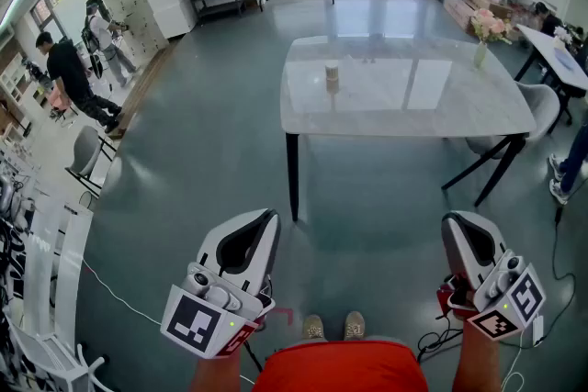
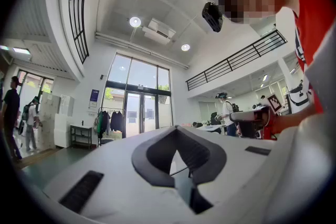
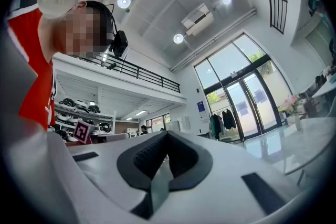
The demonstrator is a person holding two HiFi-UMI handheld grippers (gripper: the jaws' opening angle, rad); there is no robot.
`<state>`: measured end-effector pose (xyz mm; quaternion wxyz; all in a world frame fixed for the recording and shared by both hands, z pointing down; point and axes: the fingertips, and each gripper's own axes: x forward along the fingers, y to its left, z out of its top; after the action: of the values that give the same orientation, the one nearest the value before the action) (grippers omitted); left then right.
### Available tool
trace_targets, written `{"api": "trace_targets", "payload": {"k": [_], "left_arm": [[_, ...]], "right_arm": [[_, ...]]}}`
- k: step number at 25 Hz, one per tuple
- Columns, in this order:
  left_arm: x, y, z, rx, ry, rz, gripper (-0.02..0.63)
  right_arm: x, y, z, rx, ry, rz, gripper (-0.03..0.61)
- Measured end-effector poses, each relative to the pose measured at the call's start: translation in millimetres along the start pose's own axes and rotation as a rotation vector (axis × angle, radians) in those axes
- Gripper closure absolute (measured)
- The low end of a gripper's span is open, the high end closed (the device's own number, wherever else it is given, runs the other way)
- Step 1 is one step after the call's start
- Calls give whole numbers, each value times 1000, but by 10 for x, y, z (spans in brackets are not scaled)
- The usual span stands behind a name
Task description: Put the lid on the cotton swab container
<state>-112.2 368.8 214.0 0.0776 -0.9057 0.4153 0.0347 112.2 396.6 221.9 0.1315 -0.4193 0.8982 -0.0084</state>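
Observation:
A small cylindrical container (image 1: 332, 77) stands on the marble table (image 1: 404, 106) across the room; its lid cannot be made out at this distance. My left gripper (image 1: 265, 218) is held low at the person's left side, shut and empty, far from the table. Level with it on the other side, my right gripper (image 1: 452, 222) is also shut with nothing in it. In the left gripper view the jaws (image 2: 177, 134) point up toward the glass doors, closed together. In the right gripper view the gripper (image 3: 167, 136) aims at the ceiling and doors, its jaws closed.
A vase of flowers (image 1: 484, 34) stands at the table's far right corner. A chair (image 1: 537, 110) sits at its right. People (image 1: 78, 80) stand at the far left by chairs. Cables (image 1: 432, 340) lie on the floor near my feet (image 1: 333, 326).

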Motion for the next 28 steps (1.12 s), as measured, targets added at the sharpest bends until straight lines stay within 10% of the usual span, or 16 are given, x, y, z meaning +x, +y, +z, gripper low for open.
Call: {"api": "trace_targets", "payload": {"k": [28], "left_arm": [[816, 80, -323, -8, 63, 62, 598]], "right_arm": [[221, -910, -53, 23, 18, 71, 583]]}}
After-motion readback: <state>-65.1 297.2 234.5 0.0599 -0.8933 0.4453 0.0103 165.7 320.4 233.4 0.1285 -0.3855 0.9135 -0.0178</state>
